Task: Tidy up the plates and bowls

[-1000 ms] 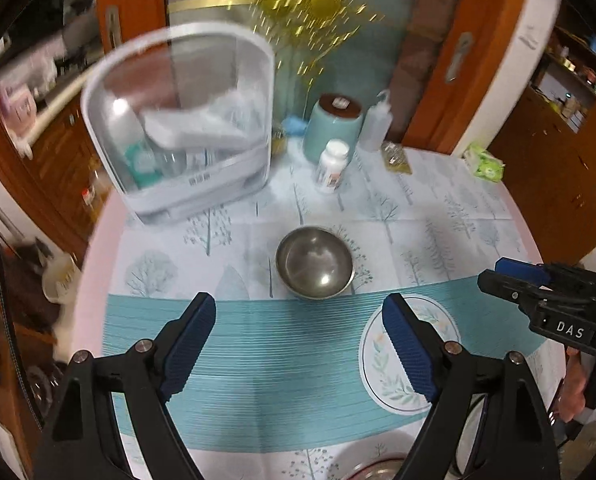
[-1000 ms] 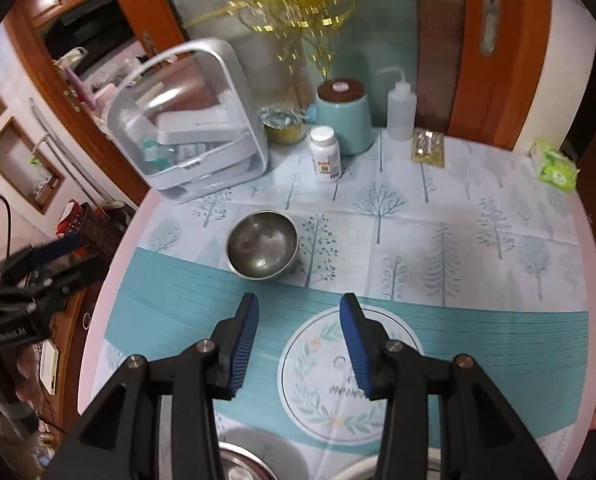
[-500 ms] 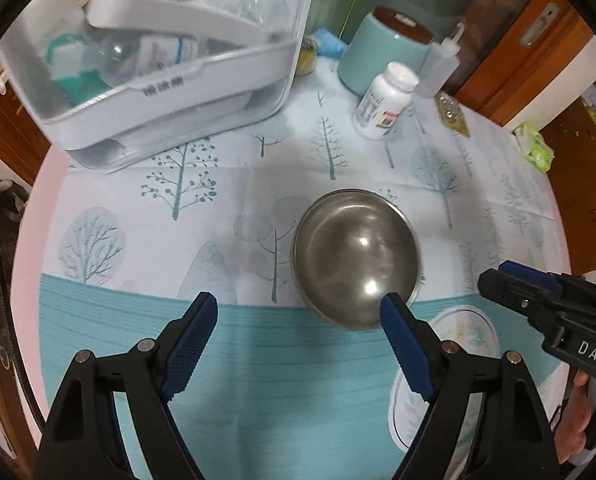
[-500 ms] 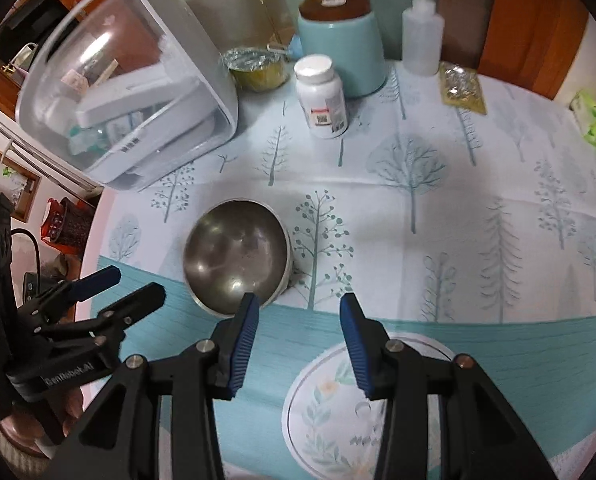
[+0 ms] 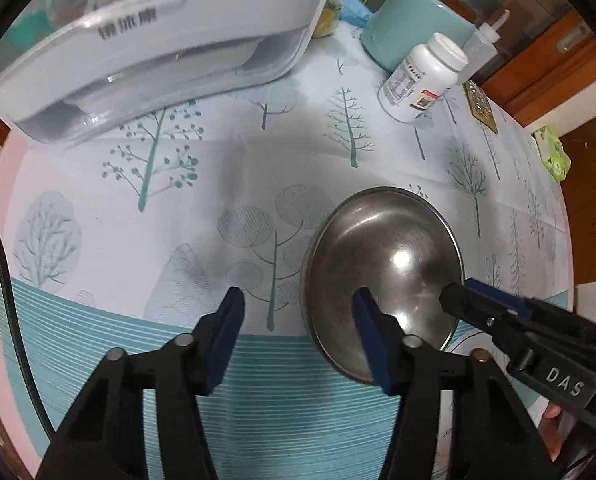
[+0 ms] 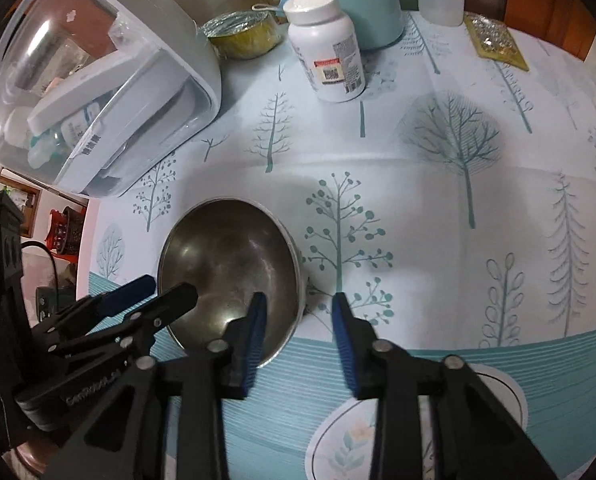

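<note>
Tablecloth [image 5: 145,240] printed with pale trees and a teal striped band covers the round table, with wooden doors [image 5: 546,64] behind. Our steel bowl [image 5: 382,272] sits near its middle. Each gripper straddles one side of the rim — left gripper [image 5: 298,336] with jaws fairly wide, right gripper [image 6: 298,328] narrower, both just closing, pads not visibly pressing. Behind stand a clear storage box [image 6: 97,80], a white pill bottle [image 6: 326,44] and a teal canister [image 5: 414,24].

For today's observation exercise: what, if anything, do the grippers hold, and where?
Nothing yet. Both grippers, left and right, straddle opposite rims of the steel bowl, jaws just closing, pads not pressing.
</note>
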`<state>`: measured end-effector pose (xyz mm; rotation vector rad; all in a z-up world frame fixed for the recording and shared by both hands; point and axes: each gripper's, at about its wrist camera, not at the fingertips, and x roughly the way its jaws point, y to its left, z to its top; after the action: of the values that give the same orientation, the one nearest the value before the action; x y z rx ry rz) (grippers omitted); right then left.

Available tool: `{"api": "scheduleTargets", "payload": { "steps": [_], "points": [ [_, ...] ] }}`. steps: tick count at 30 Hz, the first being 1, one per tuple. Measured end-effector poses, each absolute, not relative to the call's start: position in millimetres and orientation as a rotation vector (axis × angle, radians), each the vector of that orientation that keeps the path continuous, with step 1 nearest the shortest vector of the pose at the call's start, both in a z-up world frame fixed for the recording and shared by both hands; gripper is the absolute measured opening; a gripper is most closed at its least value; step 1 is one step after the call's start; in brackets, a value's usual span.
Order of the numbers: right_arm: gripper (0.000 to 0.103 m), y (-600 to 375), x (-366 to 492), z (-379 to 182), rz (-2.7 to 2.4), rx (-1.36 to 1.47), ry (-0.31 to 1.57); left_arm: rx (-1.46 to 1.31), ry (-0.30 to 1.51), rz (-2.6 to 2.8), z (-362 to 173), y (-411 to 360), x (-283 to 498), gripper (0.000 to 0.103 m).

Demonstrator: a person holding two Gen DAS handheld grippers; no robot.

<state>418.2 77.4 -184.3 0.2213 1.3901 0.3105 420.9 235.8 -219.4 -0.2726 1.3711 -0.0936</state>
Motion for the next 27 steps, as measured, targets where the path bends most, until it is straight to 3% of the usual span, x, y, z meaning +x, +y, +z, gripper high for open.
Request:
{"api": "scheduleTargets", "payload": {
  "steps": [2, 5, 7, 10, 12, 27],
  "points": [
    [0.018, 78.5, 419.8, -187.8, 0.306, 0.219, 1.398, -0.291, 1.378, -0.094, -222.1, 236.3, 424.3, 0.048],
    [0.012, 78.8, 420.3, -190.6, 0.31, 0.217, 1.401, -0.3, 1.386, -0.108, -225.6, 234.6, 429.7, 0.034],
    [0.009, 79.5, 420.3, -191.6, 0.321, 0.225, 1.401, -0.291, 1.389, -0.11, -226.2, 233.5, 431.5, 0.033],
    [0.009, 81.0, 420.0, -191.5, 0.317, 0.221, 1.394, -0.282, 1.388, -0.108, -226.4, 232.0, 433.2, 0.026],
    [0.009, 81.1, 419.5, -191.4, 0.316, 0.228, 1.393, -0.285, 1.4, -0.123, -226.9, 228.9, 433.2, 0.016],
    [0.006, 62.4, 367.9, -161.2, 0.323, 0.21, 1.399, -0.221, 1.427, -0.209, -189.1, 210.2, 377.1, 0.016]
  ]
}}
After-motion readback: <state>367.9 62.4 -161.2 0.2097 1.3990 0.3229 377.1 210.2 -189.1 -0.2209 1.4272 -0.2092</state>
